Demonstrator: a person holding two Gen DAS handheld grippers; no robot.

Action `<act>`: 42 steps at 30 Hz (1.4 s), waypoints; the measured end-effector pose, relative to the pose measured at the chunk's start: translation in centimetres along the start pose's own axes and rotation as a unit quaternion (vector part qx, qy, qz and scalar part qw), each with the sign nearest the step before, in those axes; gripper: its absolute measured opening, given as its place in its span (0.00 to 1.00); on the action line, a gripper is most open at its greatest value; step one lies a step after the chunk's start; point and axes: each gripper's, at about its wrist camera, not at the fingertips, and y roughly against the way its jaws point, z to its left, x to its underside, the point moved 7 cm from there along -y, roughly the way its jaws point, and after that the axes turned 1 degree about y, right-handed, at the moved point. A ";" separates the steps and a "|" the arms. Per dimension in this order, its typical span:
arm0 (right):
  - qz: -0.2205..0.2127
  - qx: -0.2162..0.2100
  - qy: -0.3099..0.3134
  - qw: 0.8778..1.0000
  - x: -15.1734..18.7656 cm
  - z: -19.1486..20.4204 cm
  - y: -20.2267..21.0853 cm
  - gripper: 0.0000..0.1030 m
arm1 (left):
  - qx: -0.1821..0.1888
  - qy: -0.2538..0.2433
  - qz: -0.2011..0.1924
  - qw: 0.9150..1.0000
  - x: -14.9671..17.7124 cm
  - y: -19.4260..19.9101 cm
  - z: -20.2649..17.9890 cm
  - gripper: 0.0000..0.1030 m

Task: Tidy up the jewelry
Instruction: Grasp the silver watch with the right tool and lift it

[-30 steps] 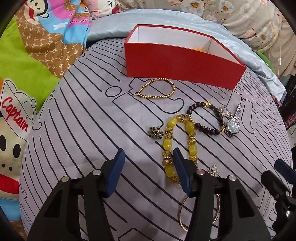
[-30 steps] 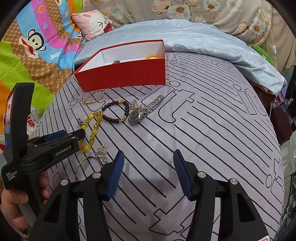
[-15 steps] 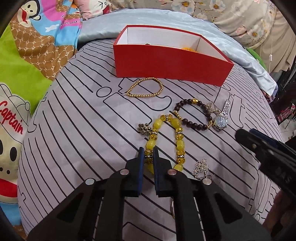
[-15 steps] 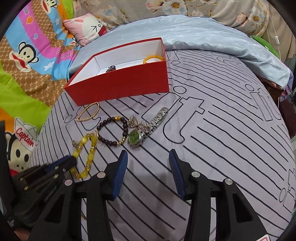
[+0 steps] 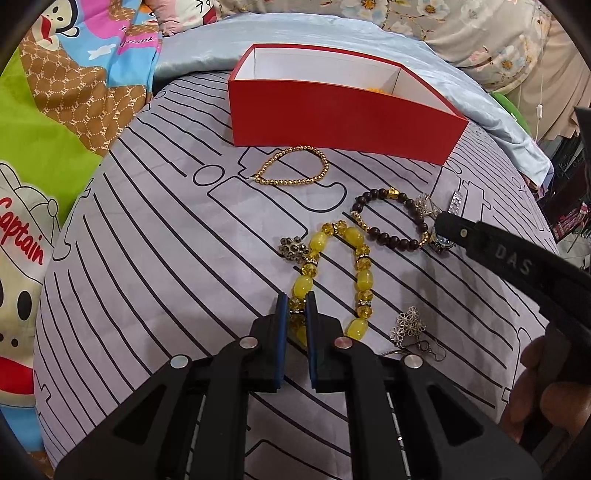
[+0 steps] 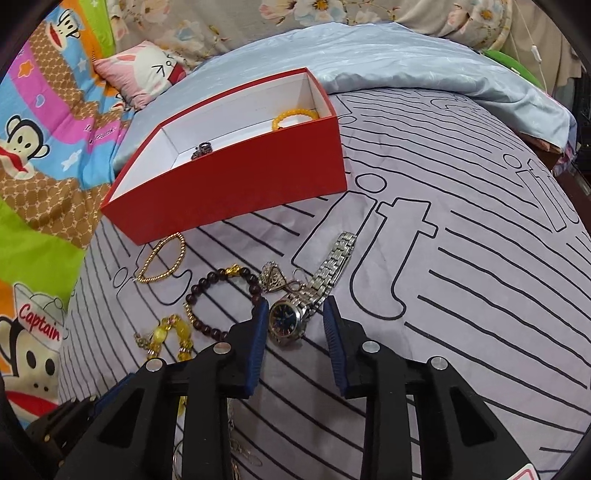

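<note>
Two bracelets (image 5: 291, 170) (image 6: 221, 295) lie before red box (image 5: 340, 122).

A home bedroom: cartoon monkey bedsheet (image 6: 44, 122), bunny pillow (image 6: 147, 74) and floral bedding (image 6: 229, 26).

A grey sheet (image 6: 461, 258) with black lines and big outlined letters is covering the middle of the bed. At twelve o'clock a pale blue quilt (image 6: 388, 51) is lying bunched along its far edge. Out at nine o'clock a bright cartoon monkey blanket (image 5: 55, 122) is spreading over the side, the word "Captain" showing on it. At eleven o'clock a pink bunny pillow (image 6: 147, 70) is resting against floral fabric (image 6: 295, 14), running across the back.
</note>
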 end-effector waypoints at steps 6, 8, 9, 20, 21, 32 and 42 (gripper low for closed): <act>0.000 0.007 0.011 1.000 0.0 0.4 -0.4 0.24 | 0.002 0.001 0.000 1.000 0.0 0.0 0.0 0.08; 0.004 0.004 0.015 1.000 0.4 0.2 -0.2 0.21 | 0.003 0.002 -0.001 1.000 0.0 0.0 0.0 0.08; 0.005 0.004 0.016 1.000 0.7 0.0 -0.1 0.20 | 0.003 0.001 -0.001 1.000 0.0 0.0 0.1 0.08; 0.000 0.010 0.014 1.000 1.5 -1.7 1.7 0.22 | 0.000 0.006 -0.004 1.000 0.2 0.1 0.0 0.08; -0.001 0.012 0.019 1.000 1.4 -1.5 1.7 0.24 | 0.000 0.006 -0.004 1.000 0.2 0.1 0.0 0.08; 0.003 0.031 0.045 0.999 1.6 -1.5 0.8 0.21 | 0.000 0.007 -0.003 1.000 0.1 0.1 0.0 0.08; 0.005 -0.006 0.026 1.000 1.8 -2.0 2.5 0.21 | 0.022 0.013 0.004 1.000 0.2 0.8 -0.3 0.08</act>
